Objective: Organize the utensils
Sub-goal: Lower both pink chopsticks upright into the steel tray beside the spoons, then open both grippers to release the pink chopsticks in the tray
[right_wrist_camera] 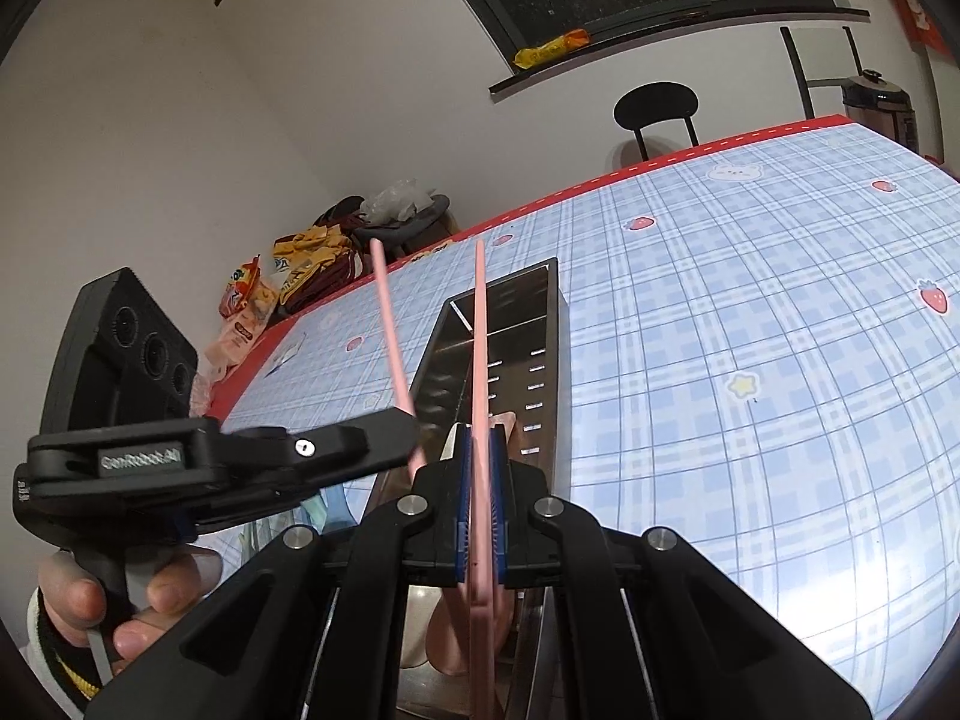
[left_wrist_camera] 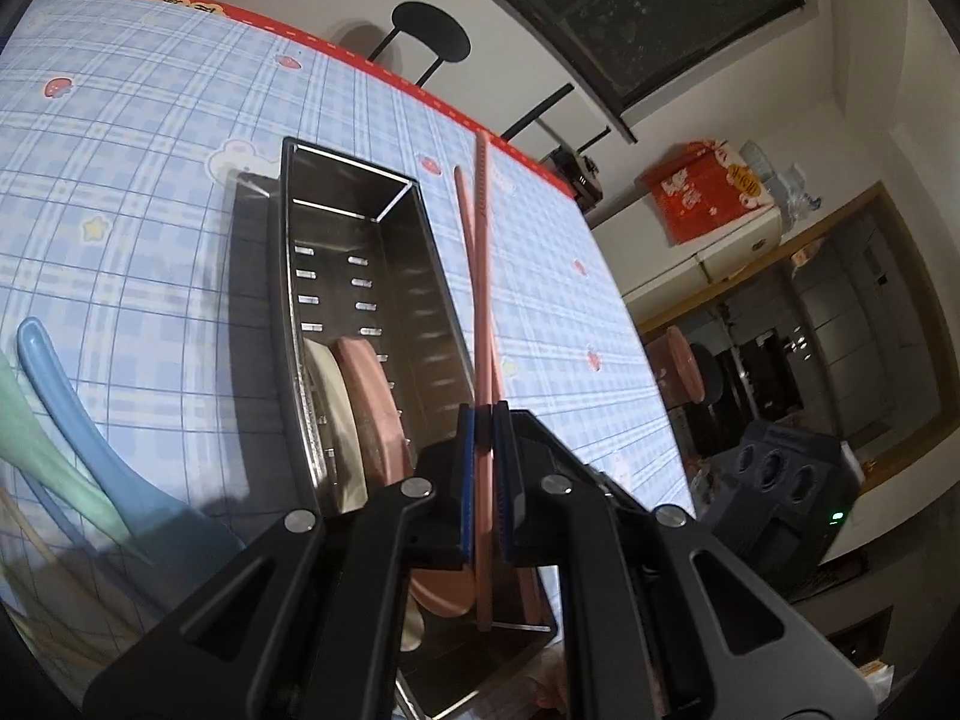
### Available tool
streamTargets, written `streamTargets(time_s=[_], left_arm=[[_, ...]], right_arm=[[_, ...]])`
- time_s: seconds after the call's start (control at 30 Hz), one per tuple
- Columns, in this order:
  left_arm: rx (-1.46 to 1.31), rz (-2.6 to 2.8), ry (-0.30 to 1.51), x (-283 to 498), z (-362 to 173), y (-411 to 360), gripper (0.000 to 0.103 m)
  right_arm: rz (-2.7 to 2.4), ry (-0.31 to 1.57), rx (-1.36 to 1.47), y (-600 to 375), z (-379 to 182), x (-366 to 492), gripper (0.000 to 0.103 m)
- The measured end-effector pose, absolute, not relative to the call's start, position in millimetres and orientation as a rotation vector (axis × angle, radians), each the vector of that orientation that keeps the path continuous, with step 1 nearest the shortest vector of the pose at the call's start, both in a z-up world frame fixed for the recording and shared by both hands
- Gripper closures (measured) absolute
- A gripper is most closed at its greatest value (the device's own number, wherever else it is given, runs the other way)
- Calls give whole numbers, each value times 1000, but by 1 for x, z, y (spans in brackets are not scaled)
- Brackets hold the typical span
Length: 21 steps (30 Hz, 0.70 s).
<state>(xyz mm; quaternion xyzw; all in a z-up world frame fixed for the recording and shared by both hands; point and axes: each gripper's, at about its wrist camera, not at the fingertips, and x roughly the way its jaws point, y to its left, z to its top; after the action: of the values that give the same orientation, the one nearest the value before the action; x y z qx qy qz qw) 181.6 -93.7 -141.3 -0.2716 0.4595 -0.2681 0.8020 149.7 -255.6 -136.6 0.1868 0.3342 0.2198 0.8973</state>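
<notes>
I have both tools clenched, each on a pink chopstick. On the left wrist view, the left gripper point(left_wrist_camera: 485, 480) pinches one pink chopstick point(left_wrist_camera: 482, 276) between its blue pads point(left_wrist_camera: 467, 480); a second pink stick point(left_wrist_camera: 465, 222) crosses it just above the jaws, and I cannot tell from this view whether that one is also caught in the pads. Both sticks rise over the right wall of the steel utensil tray point(left_wrist_camera: 360, 276), which lies lengthwise on the blue plaid tablecloth point(left_wrist_camera: 120, 180). Inside the tray, at its near end, a pink spoon point(left_wrist_camera: 366, 396) lies beside a cream spoon point(left_wrist_camera: 333, 408). Left of the tray, on the cloth, lie a blue spoon point(left_wrist_camera: 90, 420) and a green spoon point(left_wrist_camera: 36, 444). On the right wrist view, the right gripper point(right_wrist_camera: 478, 510) grips its own chopstick point(right_wrist_camera: 479, 360) over the same tray point(right_wrist_camera: 510, 360), and the left gripper point(right_wrist_camera: 414, 456), held by a hand point(right_wrist_camera: 114, 606), sits just to its left with its stick point(right_wrist_camera: 390, 324) slanting up.
</notes>
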Motion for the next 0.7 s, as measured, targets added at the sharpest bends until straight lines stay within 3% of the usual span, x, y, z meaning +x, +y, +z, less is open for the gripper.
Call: streamTargets(time_s=[0.27,0.43,0.5,0.57,0.6,0.67,0.7], left_arm=[[-525,-567,997,190,-142,-102,92],[-506,-518,943,191,-125,-81,70],[-462,-478,899,186,-112,-71,59],[-414,-443,854,179,-99,-62,44],[-396,-430,839,175,-96,-59,40],[-345,-383,796,164,-85,-48,23],[-330,-362,779,159,-81,-43,20]], right_arm=[[457,700,380,-254,-138,151,94],[465,672,367,-254,-133,147,91],[464,652,358,-253,-130,144,77],[449,619,344,-254,-126,139,49],[442,604,338,-254,-124,137,44],[421,571,318,-253,-120,133,24],[409,560,306,-252,-119,131,19]])
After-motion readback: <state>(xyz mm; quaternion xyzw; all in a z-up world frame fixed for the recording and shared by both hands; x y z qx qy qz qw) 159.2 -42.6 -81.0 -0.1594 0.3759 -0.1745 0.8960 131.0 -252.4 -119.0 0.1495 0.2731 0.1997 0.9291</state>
